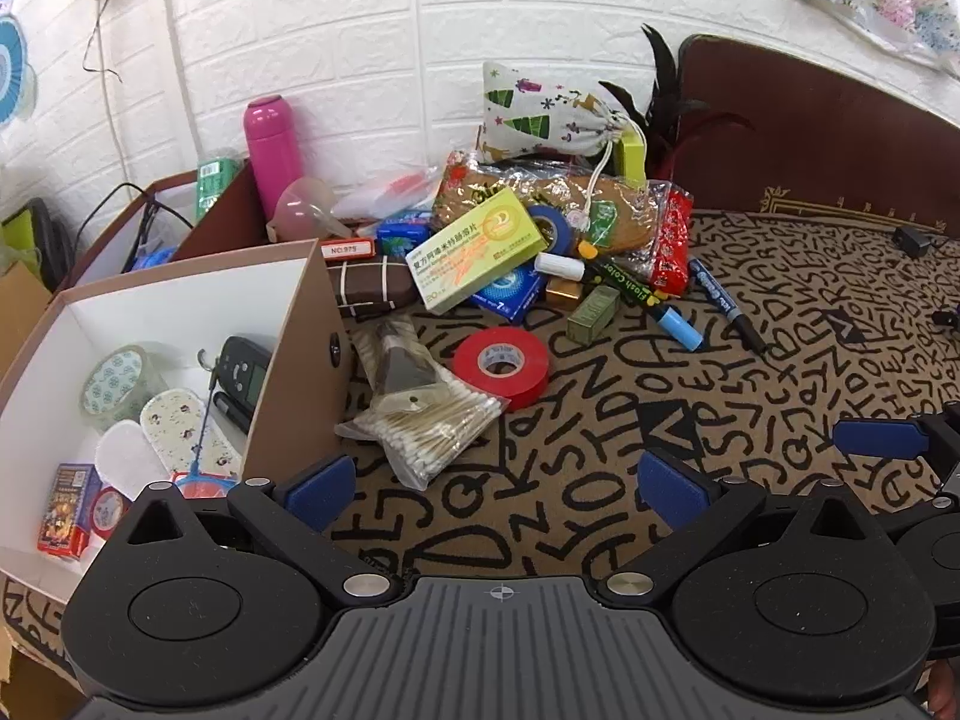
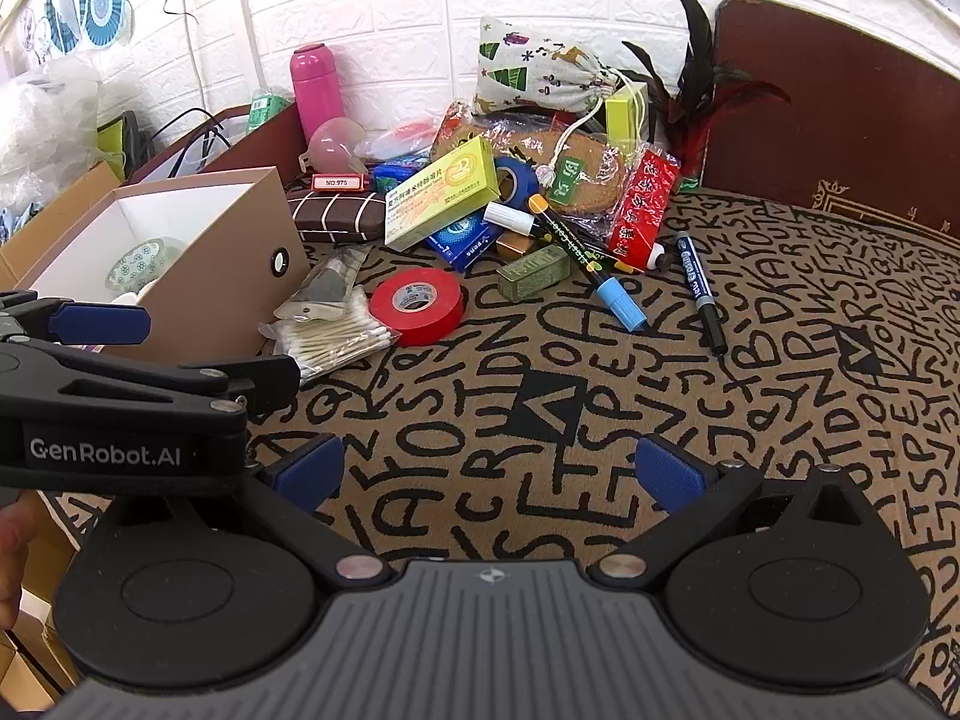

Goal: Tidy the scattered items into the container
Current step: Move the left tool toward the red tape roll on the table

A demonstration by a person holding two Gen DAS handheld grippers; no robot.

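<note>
Both our grippers, left gripper (image 1: 501,489) and right gripper (image 2: 485,471), gape empty; box (image 1: 300,324) partly filled, red tape (image 1: 501,365), cotton swabs (image 1: 429,429), pile left

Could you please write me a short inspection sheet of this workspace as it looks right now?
Surface: letter-patterned mat, bare in front of both grippers.
Job's things: red tape roll, cotton swab bag, green box, markers and yellow-green medicine box lie outside; open box already holds a clear tape roll and small items.
Clutter: pink bottle, printed drawstring pouch, feathers at the back.
Grippers: left gripper and right gripper open, empty.
Cables: black leads behind the box.
Surroundings: white brick-pattern wall.
</note>
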